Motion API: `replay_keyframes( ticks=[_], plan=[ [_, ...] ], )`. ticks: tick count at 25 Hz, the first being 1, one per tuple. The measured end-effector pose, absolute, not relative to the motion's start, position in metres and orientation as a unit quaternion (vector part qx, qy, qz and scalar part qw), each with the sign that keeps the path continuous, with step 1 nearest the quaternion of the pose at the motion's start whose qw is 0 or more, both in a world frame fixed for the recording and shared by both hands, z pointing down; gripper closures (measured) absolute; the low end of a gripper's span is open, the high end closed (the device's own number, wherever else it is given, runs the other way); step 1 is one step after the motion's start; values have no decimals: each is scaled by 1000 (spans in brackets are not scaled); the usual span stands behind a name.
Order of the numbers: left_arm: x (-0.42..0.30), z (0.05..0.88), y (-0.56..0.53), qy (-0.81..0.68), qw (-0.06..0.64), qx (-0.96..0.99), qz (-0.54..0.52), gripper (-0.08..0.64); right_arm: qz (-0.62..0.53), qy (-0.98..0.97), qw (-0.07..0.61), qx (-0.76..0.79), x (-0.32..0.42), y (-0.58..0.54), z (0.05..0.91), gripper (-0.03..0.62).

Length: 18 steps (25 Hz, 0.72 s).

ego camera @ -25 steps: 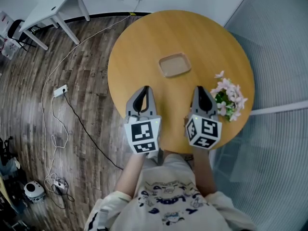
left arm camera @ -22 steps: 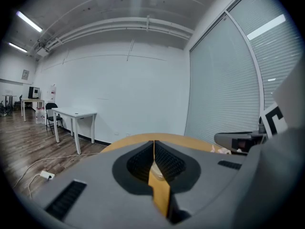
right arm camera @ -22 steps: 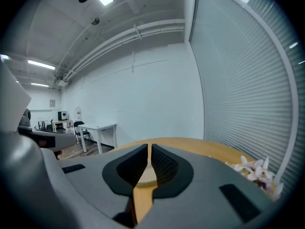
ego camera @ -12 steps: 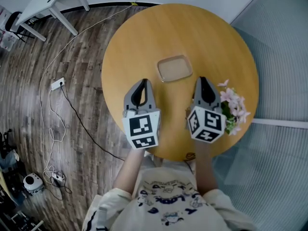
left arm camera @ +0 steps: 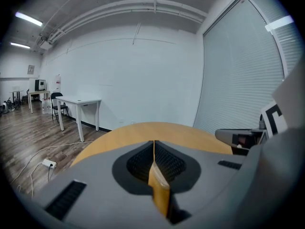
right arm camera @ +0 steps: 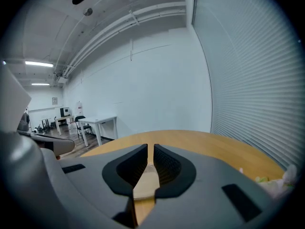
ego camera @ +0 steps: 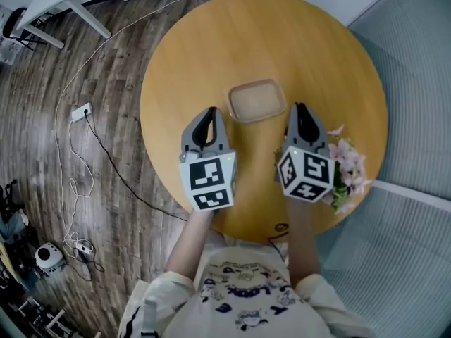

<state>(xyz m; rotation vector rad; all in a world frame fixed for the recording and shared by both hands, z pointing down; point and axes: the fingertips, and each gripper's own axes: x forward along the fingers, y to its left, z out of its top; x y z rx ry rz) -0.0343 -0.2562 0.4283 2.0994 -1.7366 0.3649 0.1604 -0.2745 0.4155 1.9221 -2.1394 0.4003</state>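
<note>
Both grippers closed and empty above the round table, tray just ahead of their tips.

In the head view I am seeing the left gripper and the right gripper side by side above the wooden table. The shallow tray is lying just beyond their tips, facing the gap between them and touching neither, and pink flowers are sitting just right of the right gripper. Only this view is showing me the tray. The left gripper view is showing its jaws pressed together on nothing, with a white desk standing past the table's far edge. The right gripper view is showing its jaws drawn together too, with nothing between them and the flowers peeking in at the lower right.
</note>
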Motion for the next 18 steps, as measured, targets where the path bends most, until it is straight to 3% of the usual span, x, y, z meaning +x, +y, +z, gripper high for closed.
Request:
replay_keyframes(
  ticks=[18],
  plan=[
    [-11, 519, -283, -607, 283, 725, 163, 551, 197, -725, 160, 641, 178, -312, 507, 568]
  ],
)
